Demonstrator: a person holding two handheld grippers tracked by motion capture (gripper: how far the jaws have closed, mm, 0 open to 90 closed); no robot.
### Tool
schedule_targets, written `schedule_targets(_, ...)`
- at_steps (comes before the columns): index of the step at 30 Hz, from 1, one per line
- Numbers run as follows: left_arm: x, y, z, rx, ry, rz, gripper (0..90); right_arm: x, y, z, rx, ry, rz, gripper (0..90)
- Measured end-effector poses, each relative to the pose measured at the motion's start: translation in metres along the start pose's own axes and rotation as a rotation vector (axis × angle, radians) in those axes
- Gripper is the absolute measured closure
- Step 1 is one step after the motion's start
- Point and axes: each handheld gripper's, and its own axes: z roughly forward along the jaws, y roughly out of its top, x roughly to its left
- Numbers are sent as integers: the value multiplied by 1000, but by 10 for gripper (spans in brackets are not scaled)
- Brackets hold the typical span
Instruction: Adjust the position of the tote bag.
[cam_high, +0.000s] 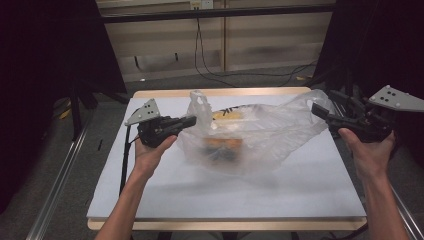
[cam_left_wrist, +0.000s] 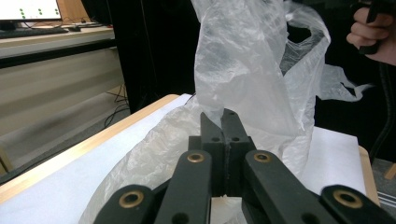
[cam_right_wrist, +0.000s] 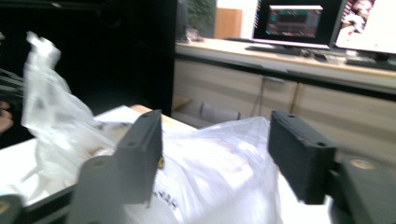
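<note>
My left gripper (cam_high: 192, 121), held level over the table's (cam_high: 310, 190) left edge, pinched the plastic bag's (cam_high: 250, 135) handle, my right gripper (cam_high: 316, 111) hung spread at its right edge, the bag lying mid-table, toward the far edge.

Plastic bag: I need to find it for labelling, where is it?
High view: the plastic bag lies mid-table between the left gripper and the right gripper.

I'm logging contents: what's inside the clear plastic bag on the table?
Through the plastic bag an orange-and-dark item and a yellowish one show. The crumpled film blurs them, so what they are stays unclear.
</note>
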Motion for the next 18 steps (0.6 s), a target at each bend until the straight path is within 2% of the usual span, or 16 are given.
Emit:
schedule_targets(4,0,0,0,6,1,2,900,-4,-9,1,31,2,26,267)
schedule_targets(5,0,0,-1,6,-2,8,900,-5,-17,4,59,2,32,252)
schedule_targets(8,0,1,-3,-1,5,6,900,-6,-24,9,83,29,58,266)
schedule_targets(12,0,3,-8,-17,3,11,900,-3,-28,18,119,90,55,377)
schedule_targets(14,-1,3,-11,-23,6,13,900,0,-28,23,111,124,50,461)
schedule_targets(15,0,4,-13,-18,8,19,900,1,-28,25,113,121,43,486)
schedule_targets(18,1,6,-18,-27,9,23,900,3,-25,34,112,145,47,638)
